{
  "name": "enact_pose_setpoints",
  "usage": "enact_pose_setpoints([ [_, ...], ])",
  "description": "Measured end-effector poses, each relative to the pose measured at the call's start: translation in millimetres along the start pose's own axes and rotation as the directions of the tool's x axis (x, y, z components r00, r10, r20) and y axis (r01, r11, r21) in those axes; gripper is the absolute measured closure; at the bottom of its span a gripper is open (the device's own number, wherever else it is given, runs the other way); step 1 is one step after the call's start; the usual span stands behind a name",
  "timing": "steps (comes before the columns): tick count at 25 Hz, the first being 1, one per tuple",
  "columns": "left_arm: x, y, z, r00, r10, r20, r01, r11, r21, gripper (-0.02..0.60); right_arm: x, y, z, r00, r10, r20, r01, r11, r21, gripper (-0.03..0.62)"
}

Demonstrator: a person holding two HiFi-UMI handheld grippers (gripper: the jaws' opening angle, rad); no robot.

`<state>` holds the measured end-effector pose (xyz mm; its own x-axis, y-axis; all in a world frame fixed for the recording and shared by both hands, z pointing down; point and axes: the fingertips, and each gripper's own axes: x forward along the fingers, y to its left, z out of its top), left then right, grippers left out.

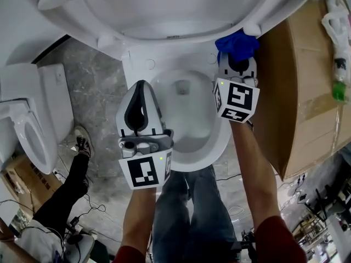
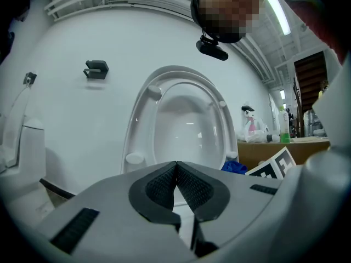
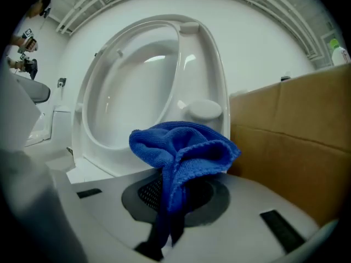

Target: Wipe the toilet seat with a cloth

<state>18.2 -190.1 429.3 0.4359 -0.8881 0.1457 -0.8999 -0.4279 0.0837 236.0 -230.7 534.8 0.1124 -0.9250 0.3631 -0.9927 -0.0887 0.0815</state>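
1. While I'm standing over the bowl [image 1: 215, 147], I'm holding a gripper in each hand. Both are pointing at the seat [image 1: 164, 15].
2. Seat is standing raised, underside facing me, and its bumpers are showing along the ring.
3. Left gripper [image 2: 176, 166]: jaws are sitting together with the pads meeting at the tip and nothing between them. In the head view it's hanging over the bowl's left rim, apart from the seat.
4. Right gripper [image 1: 237, 64]: jaws are clamping the cloth [image 3: 181, 147]. It's blue and bunched, bulging out past the tips, with a strip running back between the pads.
5. Cloth is sitting at the seat's lower right edge, just below one bumper [image 3: 203, 109]. I can't tell whether it's touching the seat.
6. Box [image 1: 296, 92], brown cardboard, is standing just right of the toilet. The right gripper is working in the gap between it and the bowl.
7. Second toilet [image 1: 33, 141] is showing at the left on the grey floor. Someone's leg [image 1: 71, 185] in dark trousers is stretching out beside it, shoe nearest that toilet.
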Motion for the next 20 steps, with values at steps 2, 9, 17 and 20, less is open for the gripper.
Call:
enact_pose_setpoints([
  [2,-2.1,2.5,-0.1,1.0,0.005,0.001,-0.005,1.0,-0.001,0.566,1.2,4.8,-2.0,1.0,-0.003,-0.004,0.003,1.0,0.014,0.539],
  [9,-12.3,22.9,1.5,0.999,0.031,0.004,-0.031,1.0,-0.001,0.566,5.1,47.5,-8.5,0.999,0.027,-0.03,-0.025,0.997,0.077,0.539],
  [17,-25.7,44.7,9.3,0.997,0.067,0.021,-0.067,0.998,-0.002,0.566,12.0,120.3,-17.9,0.98,0.182,-0.079,-0.171,0.977,0.13,0.539],
  [20,-29.0,45.9,11.5,0.997,0.067,0.024,-0.067,0.998,-0.001,0.566,14.6,140.6,-18.6,0.964,0.25,-0.092,-0.235,0.961,0.146,0.539],
])
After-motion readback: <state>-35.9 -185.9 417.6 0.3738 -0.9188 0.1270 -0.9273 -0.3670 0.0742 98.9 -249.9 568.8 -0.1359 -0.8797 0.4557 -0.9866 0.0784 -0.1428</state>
